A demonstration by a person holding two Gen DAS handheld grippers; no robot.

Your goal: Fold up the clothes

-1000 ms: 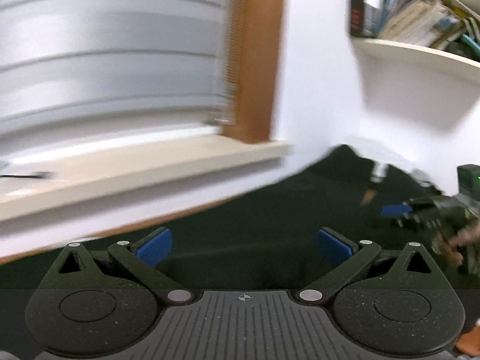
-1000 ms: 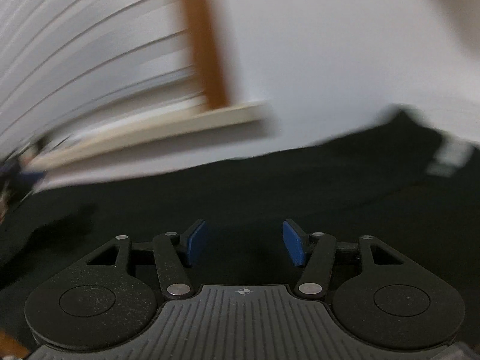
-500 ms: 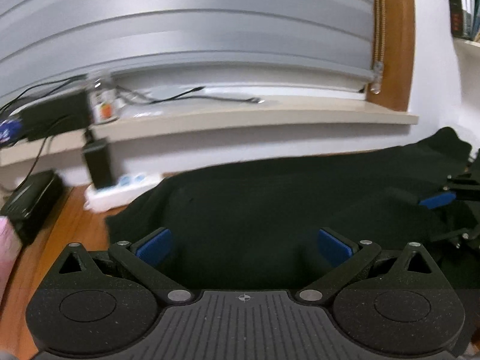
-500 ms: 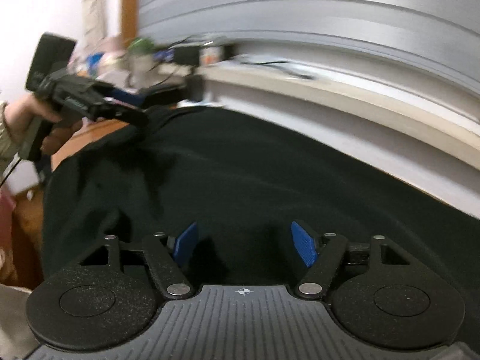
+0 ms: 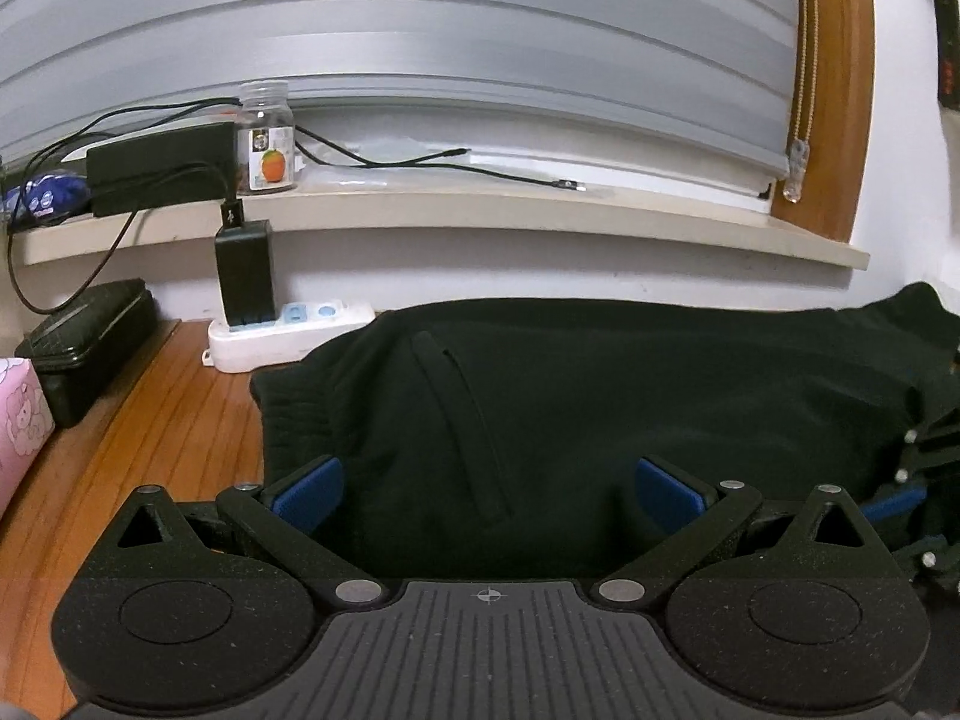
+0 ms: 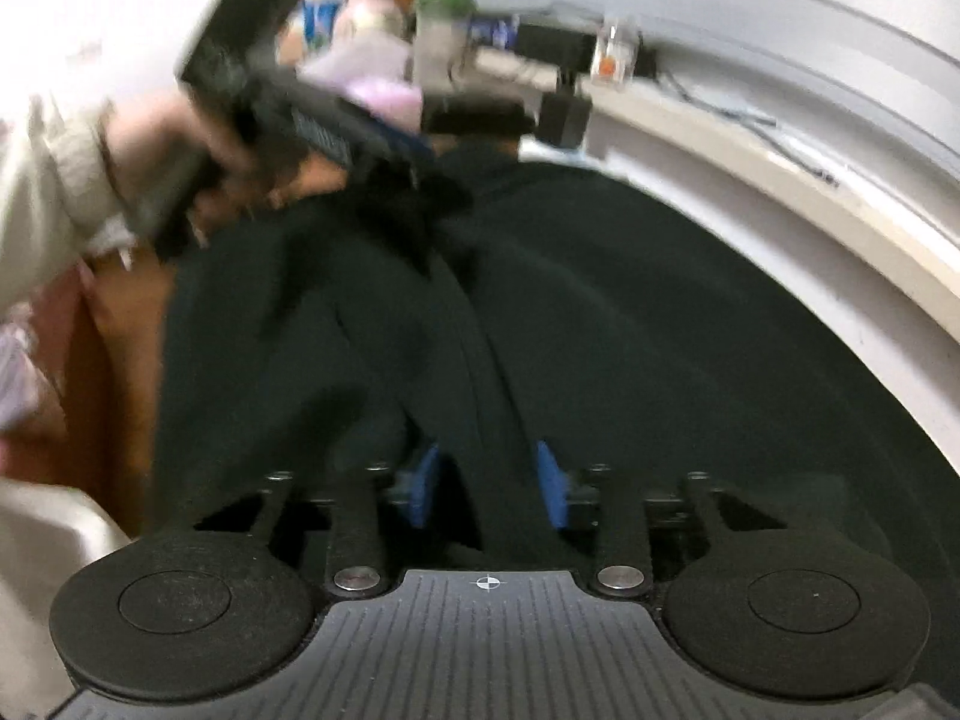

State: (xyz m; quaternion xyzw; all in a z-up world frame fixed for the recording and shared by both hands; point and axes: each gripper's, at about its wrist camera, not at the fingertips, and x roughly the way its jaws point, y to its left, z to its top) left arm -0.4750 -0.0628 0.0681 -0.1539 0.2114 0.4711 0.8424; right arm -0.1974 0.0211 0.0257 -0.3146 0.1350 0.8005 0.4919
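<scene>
Your right tongs [image 6: 489,483]: clenched on raised ridge of black garment [image 5: 600,396], fabric pinched between blue pads. Your left tongs [image 5: 489,492]: released, jaws wide, low over near edge at ribbed-hem end, nothing held. Garment spread on wooden bench [image 5: 138,438], long axis left-right along wall under windowsill [image 5: 540,222]; slit pocket dead ahead of left tongs. Right tongs nearer other end. Readable writing: none; jar [image 5: 267,138] label shows orange fruit only.
</scene>
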